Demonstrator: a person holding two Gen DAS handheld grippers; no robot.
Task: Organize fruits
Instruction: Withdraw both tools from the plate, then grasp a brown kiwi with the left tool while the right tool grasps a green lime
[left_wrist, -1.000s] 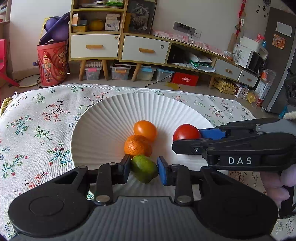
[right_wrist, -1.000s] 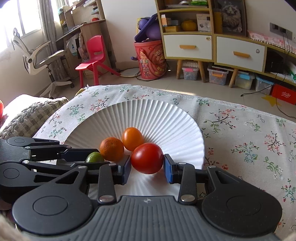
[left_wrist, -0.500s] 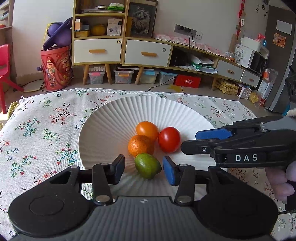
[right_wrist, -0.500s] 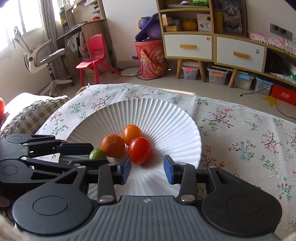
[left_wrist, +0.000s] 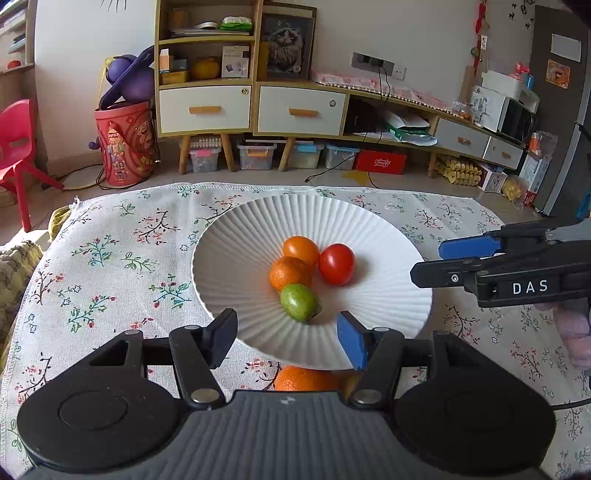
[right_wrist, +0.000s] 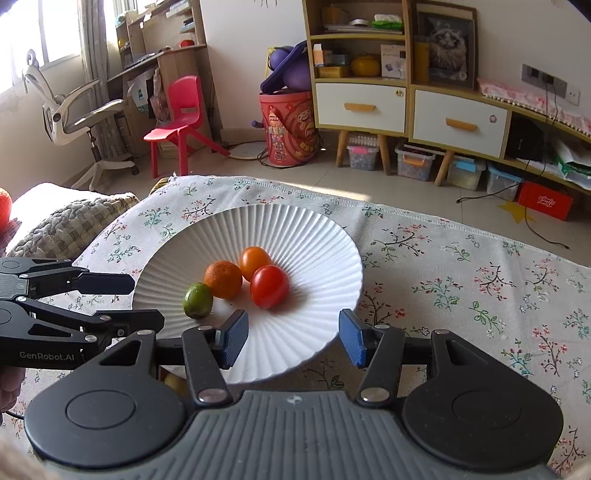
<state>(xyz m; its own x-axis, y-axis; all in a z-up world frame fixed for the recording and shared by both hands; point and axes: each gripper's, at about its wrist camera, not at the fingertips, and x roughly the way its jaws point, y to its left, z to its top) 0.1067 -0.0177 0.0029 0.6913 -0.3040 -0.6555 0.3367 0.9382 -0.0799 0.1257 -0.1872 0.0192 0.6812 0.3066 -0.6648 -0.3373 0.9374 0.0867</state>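
A white ribbed plate (left_wrist: 236, 258) (right_wrist: 317, 236) on the floral cloth holds a green lime (left_wrist: 300, 302) (right_wrist: 198, 300), a rough orange (left_wrist: 290, 272) (right_wrist: 223, 279), a smooth orange fruit (left_wrist: 300, 249) (right_wrist: 255, 257) and a red tomato (left_wrist: 336, 263) (right_wrist: 269, 286). My left gripper (left_wrist: 288, 339) is open and empty, over the plate's near rim. My right gripper (right_wrist: 293, 339) is open and empty, near the plate's front edge; it also shows at the right of the left wrist view (left_wrist: 436, 260). Another orange (left_wrist: 303, 378) lies on the cloth below the left gripper.
The floral tablecloth (left_wrist: 110, 258) covers the table. A knitted cushion (right_wrist: 70, 225) lies past the table's left edge. Beyond the far edge are a red bucket (left_wrist: 125, 142), a red chair (right_wrist: 177, 125) and wooden cabinets (left_wrist: 258, 107).
Both grippers let go of their fruit and drew back. The lime and the tomato now rest on the plate beside the two orange fruits. Both jaws have opened wider.
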